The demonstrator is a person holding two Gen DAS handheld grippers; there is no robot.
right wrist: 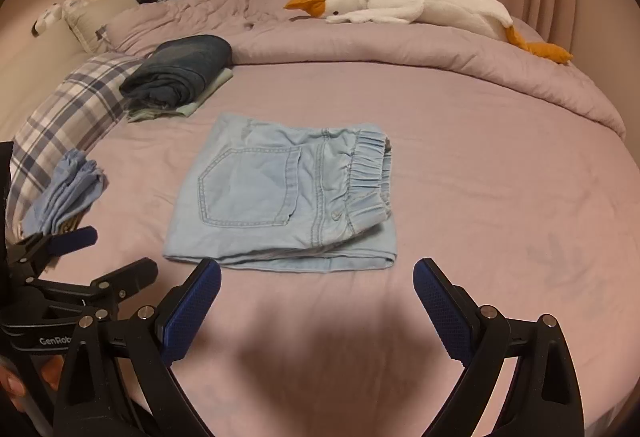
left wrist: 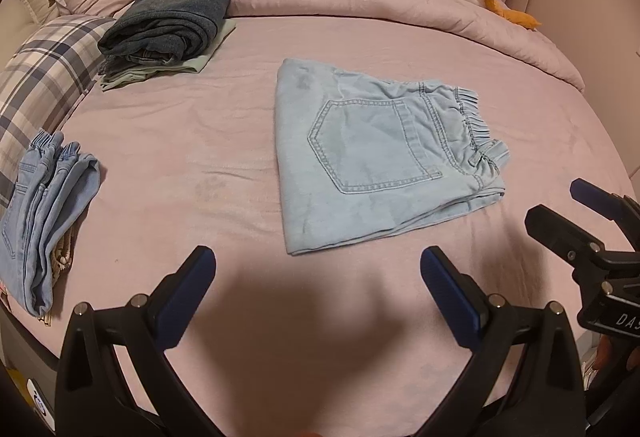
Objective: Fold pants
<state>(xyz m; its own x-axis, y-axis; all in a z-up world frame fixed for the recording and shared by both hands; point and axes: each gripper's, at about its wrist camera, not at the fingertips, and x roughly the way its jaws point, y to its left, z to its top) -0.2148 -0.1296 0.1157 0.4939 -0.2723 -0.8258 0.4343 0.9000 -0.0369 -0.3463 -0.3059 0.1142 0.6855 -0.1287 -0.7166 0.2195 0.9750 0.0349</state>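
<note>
On the bed sheet (left wrist: 180, 165), light blue pants (left wrist: 376, 157) are lying folded, pocket up. The left gripper (left wrist: 318, 277) is hovering spread and empty; only the right view shows the waistband's doubled layers before the equally spread right gripper (right wrist: 318, 287).

The green cloth (left wrist: 200, 59) lies mostly hidden under the dark jeans (left wrist: 168, 23) stacked on it, only its edges showing. Left of those jeans, the plaid pillow (left wrist: 44, 77) is cut off by the picture's edge. The right tool (left wrist: 560, 221) is cropped there too.
</note>
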